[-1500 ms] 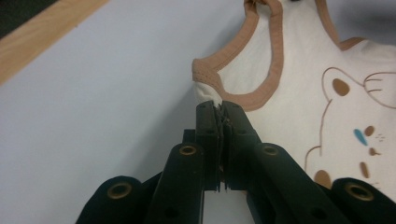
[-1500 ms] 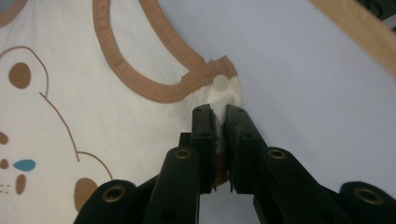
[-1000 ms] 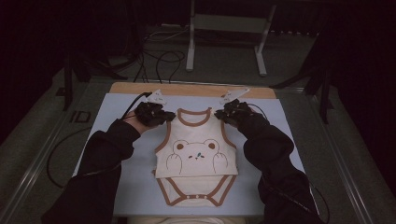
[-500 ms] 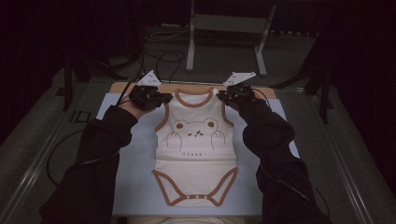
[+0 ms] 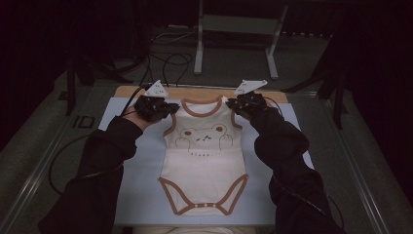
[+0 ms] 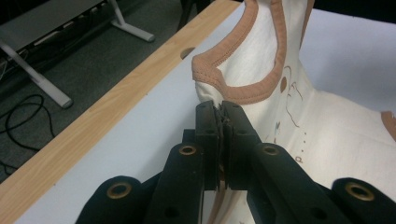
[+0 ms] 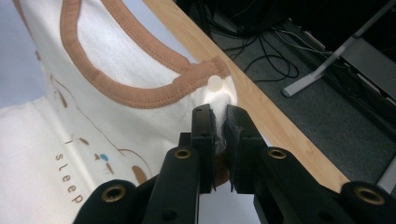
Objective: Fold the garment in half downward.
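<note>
A cream baby bodysuit [image 5: 204,165] with brown trim and a bear print lies flat on the pale blue mat [image 5: 136,195], neck toward the far edge. My left gripper [image 5: 170,108] is shut on its left shoulder strap. In the left gripper view the jaws [image 6: 220,109] pinch the cream cloth just below the brown neck trim [image 6: 243,95]. My right gripper [image 5: 233,105] is shut on the right shoulder. In the right gripper view its jaws [image 7: 218,114] clamp the fabric beside a white snap button [image 7: 215,84]. Both sleeved forearms reach along either side of the bodysuit.
A wooden strip [image 5: 199,91] borders the far side of the mat, with a hole [image 6: 187,52] in it. Beyond it, on the dark floor, stand a metal frame's legs [image 5: 198,53] and loose cables [image 5: 170,61]. A cable [image 5: 63,156] trails off the table at the left.
Both grippers have shifted toward the far edge with the shoulders in them. The bodysuit now lies longer and flatter than a second ago.
</note>
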`<action>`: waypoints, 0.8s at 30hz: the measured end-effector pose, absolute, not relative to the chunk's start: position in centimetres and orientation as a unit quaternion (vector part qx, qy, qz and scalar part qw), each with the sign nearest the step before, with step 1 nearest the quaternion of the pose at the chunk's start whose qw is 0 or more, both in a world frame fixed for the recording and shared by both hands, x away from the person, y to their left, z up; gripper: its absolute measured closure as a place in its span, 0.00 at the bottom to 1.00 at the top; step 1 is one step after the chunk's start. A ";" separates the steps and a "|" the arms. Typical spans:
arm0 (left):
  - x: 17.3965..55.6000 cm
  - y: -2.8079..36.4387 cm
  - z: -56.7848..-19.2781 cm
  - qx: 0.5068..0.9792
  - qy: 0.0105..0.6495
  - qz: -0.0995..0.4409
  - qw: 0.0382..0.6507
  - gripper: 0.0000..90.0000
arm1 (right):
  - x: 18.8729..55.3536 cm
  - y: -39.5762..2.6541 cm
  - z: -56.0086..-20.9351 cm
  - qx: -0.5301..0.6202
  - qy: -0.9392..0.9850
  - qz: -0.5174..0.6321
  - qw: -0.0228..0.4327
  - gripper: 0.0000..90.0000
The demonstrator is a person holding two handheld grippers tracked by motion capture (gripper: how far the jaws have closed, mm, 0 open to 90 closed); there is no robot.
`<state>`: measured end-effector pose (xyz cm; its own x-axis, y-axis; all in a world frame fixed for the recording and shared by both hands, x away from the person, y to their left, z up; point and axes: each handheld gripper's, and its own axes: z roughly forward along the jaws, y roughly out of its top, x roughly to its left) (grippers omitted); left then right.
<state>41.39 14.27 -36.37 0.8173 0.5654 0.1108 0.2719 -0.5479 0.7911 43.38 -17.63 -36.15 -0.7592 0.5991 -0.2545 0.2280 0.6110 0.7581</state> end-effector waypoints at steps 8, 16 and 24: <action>40.0 14.4 -37.0 0.865 0.235 0.168 0.410 0.97 | 41.6 -17.6 -36.4 0.224 0.866 0.374 0.246 0.92; 38.3 14.3 -37.4 0.877 0.214 0.170 0.394 0.97 | 39.7 -18.0 -37.1 0.210 0.869 0.382 0.235 0.92; 36.7 14.4 -37.9 0.880 0.204 0.160 0.398 0.97 | 38.1 -18.3 -38.0 0.205 0.871 0.388 0.222 0.92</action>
